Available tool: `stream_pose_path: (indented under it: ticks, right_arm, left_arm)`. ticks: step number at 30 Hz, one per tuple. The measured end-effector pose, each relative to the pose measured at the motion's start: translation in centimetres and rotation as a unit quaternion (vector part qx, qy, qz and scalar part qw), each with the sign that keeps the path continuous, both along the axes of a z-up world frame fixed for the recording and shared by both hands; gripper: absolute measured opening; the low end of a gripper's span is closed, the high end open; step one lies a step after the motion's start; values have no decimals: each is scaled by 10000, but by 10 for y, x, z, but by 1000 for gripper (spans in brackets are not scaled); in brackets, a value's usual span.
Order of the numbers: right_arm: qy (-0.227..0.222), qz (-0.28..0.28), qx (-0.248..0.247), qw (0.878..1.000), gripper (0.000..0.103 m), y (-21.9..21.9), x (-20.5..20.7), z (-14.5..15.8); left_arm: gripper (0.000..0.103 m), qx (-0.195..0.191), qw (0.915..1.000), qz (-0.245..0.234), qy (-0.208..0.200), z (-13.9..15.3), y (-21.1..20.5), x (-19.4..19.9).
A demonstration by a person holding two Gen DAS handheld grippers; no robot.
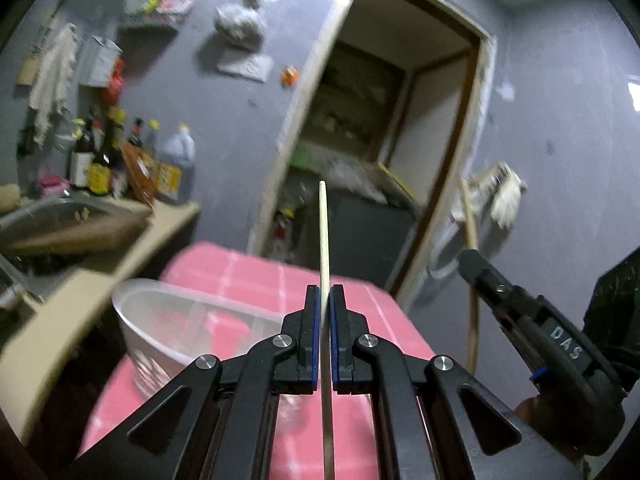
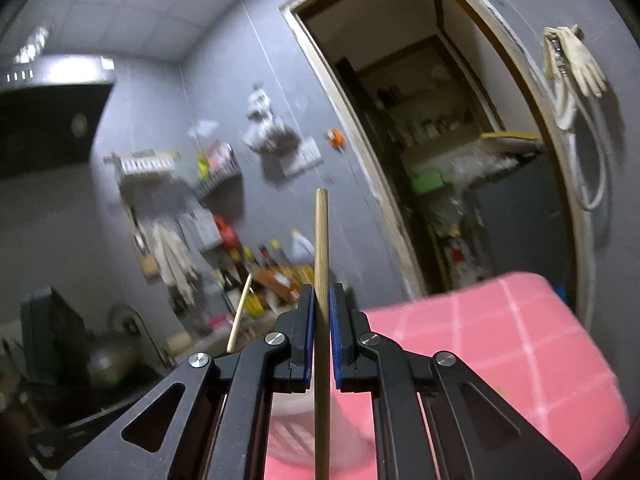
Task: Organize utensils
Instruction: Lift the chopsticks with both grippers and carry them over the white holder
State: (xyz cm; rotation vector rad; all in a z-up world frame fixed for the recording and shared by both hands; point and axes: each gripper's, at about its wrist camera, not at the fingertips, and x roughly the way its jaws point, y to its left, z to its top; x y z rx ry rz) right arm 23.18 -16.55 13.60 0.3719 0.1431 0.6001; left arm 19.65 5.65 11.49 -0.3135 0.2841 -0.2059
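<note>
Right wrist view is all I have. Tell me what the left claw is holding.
Observer: The left claw is shut on a thin pale chopstick that points up and away from it.
Operator: Report where the container sits.
Observer: A clear plastic bin sits on the pink checked cloth, down and left of the left claw.
Operator: Give me my claw's position from that side.
Observer: Your right claw shows to the left one's right, with its brown stick rising past the fingertip.
</note>
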Motion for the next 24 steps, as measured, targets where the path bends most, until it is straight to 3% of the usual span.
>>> stream_pose_path:
  ticks: [6,13,24]
  right_arm:
    - [-530,74,299,9981,6,35,24,25]
    - [-804,-117,249,9964,6,55,52,18]
    - [-628,-313,546,9960,6,49,77,-7]
  left_arm:
    - [3,-57,9965,682,-471,28,63,27]
    - [3,-377,9882,1264,-777,19,121,55]
    - [3,-636,9831,1495,-840,-14,119,64]
